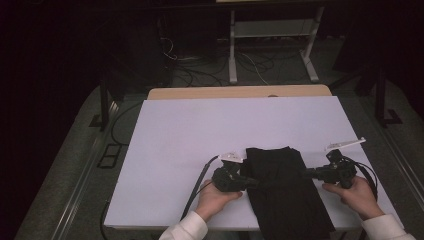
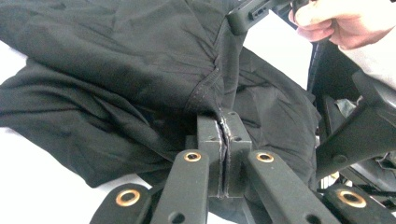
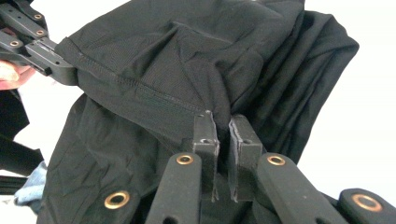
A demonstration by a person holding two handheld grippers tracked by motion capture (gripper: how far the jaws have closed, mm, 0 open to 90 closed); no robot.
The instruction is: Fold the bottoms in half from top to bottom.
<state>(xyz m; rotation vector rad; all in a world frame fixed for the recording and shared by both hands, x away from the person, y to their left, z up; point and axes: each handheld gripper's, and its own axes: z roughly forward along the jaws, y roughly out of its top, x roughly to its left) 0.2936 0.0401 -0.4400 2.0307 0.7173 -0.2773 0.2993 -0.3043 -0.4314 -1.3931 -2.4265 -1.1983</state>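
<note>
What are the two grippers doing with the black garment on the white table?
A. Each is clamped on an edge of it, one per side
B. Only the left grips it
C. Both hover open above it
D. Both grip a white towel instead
A: the left gripper and the right gripper each have their jaws shut on a hem of the black garment, from opposite sides.

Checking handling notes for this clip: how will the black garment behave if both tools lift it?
Probably floppy: the black garment lies in soft folds and creases. It would likely sag between the left tool and right tool. Likely light, being thin fabric.
</note>
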